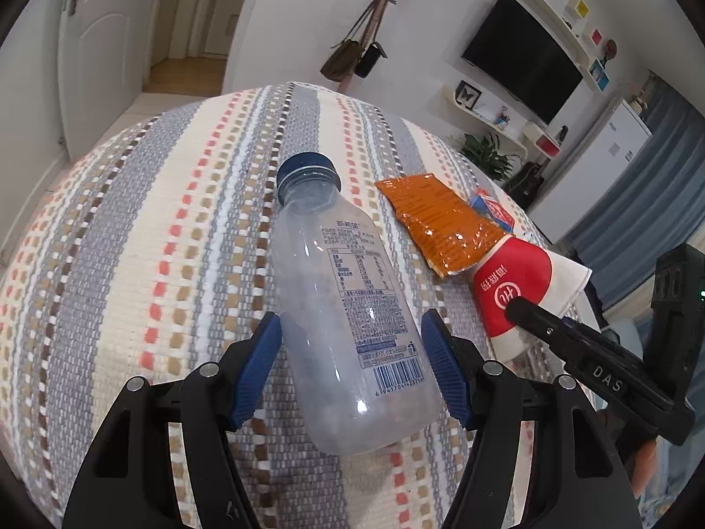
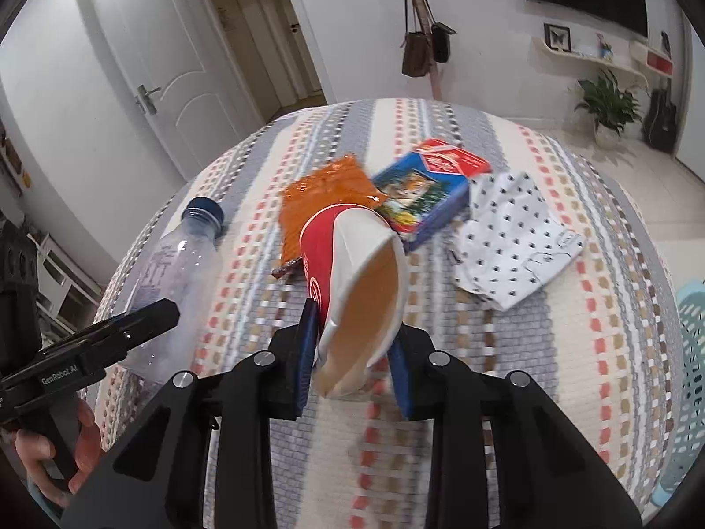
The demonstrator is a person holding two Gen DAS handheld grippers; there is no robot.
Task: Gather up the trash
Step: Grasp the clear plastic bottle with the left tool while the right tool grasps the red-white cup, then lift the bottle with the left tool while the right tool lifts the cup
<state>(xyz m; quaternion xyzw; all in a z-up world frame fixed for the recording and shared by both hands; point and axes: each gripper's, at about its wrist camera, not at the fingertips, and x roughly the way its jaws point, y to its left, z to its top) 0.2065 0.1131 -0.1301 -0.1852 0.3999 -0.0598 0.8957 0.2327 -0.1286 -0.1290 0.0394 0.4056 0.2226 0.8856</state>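
Observation:
A clear empty plastic bottle (image 1: 343, 291) with a dark blue cap lies on the striped tablecloth (image 1: 132, 264). My left gripper (image 1: 351, 319) is shut on the bottle's lower body, one blue pad against each side. In the right wrist view the bottle (image 2: 176, 273) lies at the left under the left gripper's black finger (image 2: 145, 317). A red and white paper cup (image 2: 352, 255) lies on its side with its mouth toward the camera. My right gripper (image 2: 354, 339) is shut on the cup, and the rim is squashed oval. The cup (image 1: 515, 282) also shows in the left wrist view.
An orange wrapper (image 2: 326, 189) lies just behind the cup, with a blue and red box (image 2: 423, 189) beside it. A white dotted cloth (image 2: 515, 247) lies to the right. A teal basket (image 2: 692, 352) stands past the table's right edge. A hand (image 2: 83, 441) holds the left gripper's handle.

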